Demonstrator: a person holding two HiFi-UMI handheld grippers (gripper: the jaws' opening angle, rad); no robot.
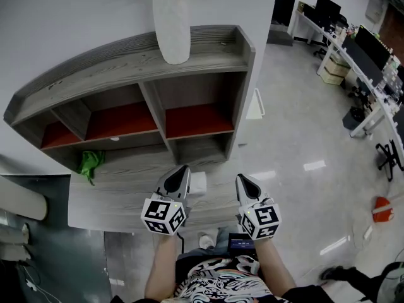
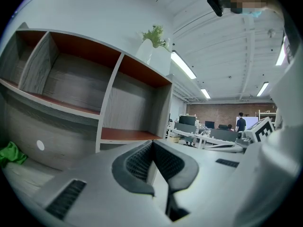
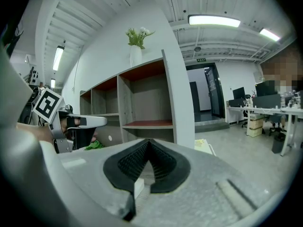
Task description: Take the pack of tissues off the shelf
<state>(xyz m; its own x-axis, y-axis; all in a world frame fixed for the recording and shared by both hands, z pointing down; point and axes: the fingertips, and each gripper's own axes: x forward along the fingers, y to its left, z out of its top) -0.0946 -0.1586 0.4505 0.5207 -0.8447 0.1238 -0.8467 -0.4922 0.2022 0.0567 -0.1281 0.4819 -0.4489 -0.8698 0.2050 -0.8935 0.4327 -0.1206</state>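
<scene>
The white pack of tissues [image 1: 199, 184] lies on the shelf unit's lower grey ledge [image 1: 113, 194], partly hidden behind my left gripper. My left gripper [image 1: 182, 169] hovers just left of the pack, its jaws shut with nothing in them. My right gripper [image 1: 242, 178] hangs to the right of the pack, past the ledge's end, also shut and empty. In the left gripper view the closed jaws [image 2: 152, 143] point at the right-hand compartment [image 2: 132, 108]. In the right gripper view the closed jaws [image 3: 149, 141] face the shelf, with the left gripper [image 3: 99, 121] off to the left.
The grey shelf unit [image 1: 189, 55] has red-floored compartments. A white vase [image 1: 172, 24] with a plant stands on its top. A green cloth [image 1: 90, 163] lies on the ledge's left part. Desks with monitors [image 1: 363, 55] line the room to the right, over a glossy floor.
</scene>
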